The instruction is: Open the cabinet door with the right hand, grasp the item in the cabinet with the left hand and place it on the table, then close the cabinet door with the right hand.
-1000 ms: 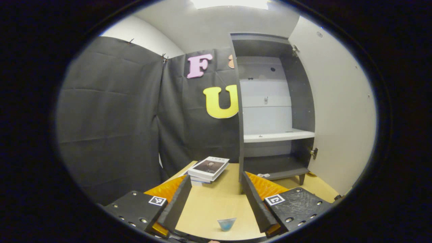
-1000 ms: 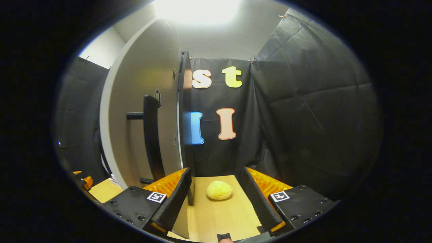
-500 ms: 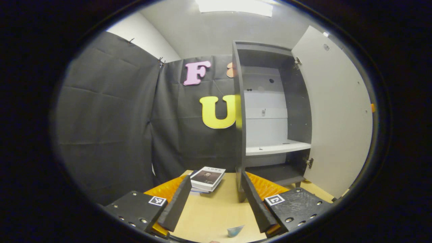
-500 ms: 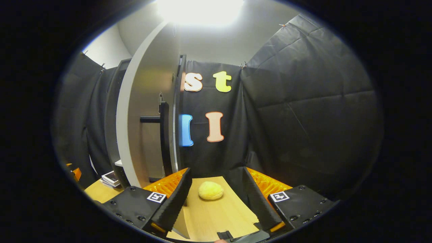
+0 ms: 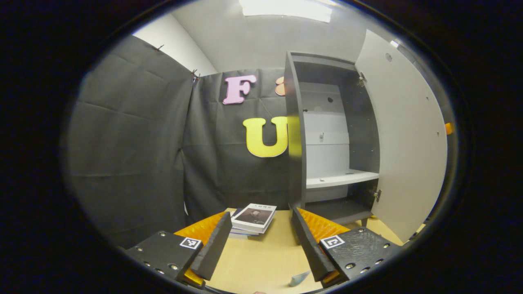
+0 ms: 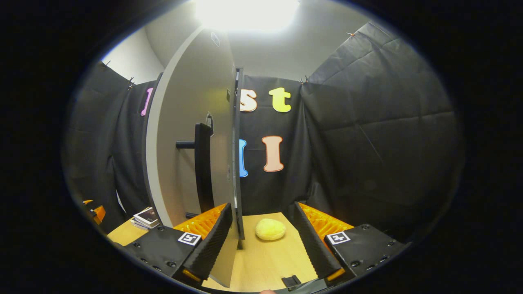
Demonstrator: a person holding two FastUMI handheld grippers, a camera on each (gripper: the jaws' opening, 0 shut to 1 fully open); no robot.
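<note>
Two spread claws (image 5: 261,241) (image 6: 263,239) before the open cabinet door (image 5: 404,134).

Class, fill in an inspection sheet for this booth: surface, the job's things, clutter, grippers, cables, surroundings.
Surface: light wooden table, bare between the fingers.
Job's things: cabinet stands with its door swung open; shelf holds nothing I can make out; door handle faces the right gripper; small blue item lies on the table.
Clutter: stack of books; yellow rounded lump.
Grippers: left gripper open; right gripper open, near the door's edge.
Cables: nothing seen.
Surroundings: black cloth wall, ceiling light.
</note>
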